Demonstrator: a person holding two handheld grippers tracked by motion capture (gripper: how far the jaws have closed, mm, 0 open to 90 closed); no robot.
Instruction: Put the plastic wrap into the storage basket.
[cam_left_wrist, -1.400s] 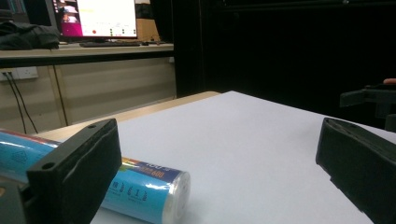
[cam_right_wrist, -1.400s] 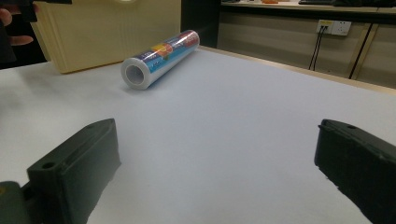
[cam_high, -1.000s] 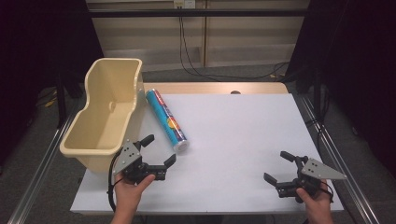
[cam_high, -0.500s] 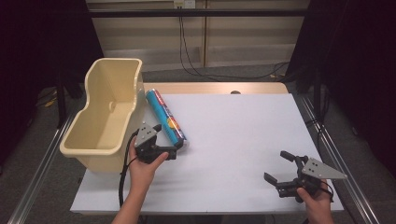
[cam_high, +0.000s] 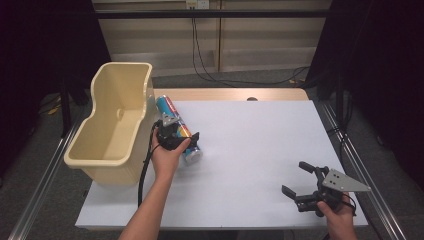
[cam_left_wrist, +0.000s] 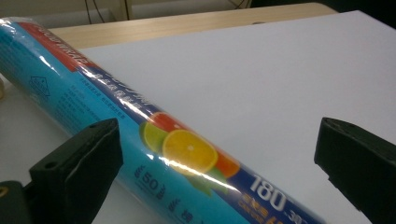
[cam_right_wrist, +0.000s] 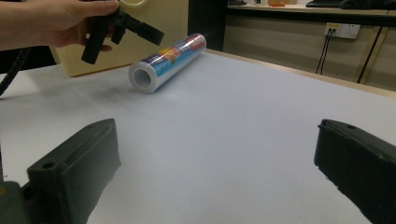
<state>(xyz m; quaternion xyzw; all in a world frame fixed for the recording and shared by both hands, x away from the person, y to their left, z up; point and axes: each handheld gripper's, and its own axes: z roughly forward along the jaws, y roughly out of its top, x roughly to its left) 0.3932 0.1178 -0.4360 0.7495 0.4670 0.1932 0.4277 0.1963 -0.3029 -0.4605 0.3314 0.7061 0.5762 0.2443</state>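
Item: blue cylindrical plastic-wrapped film roll w/ citrus print (cam_high: 178, 129), lying flat on white counter (cam_high: 260, 150), just beside cream plastic bin (cam_high: 114, 125). Left claw (cam_high: 176, 137) spread wide, straddling roll for pickup, prob. Right claw (cam_high: 300, 187) open, idle, well apart.

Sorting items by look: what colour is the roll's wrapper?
Light blue wrapper with red stripe and citrus picture; clearest in left gripper view.

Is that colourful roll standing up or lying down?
Lying down. The roll rests on its side on the white table beside the beige bin, its open end facing the right gripper view.
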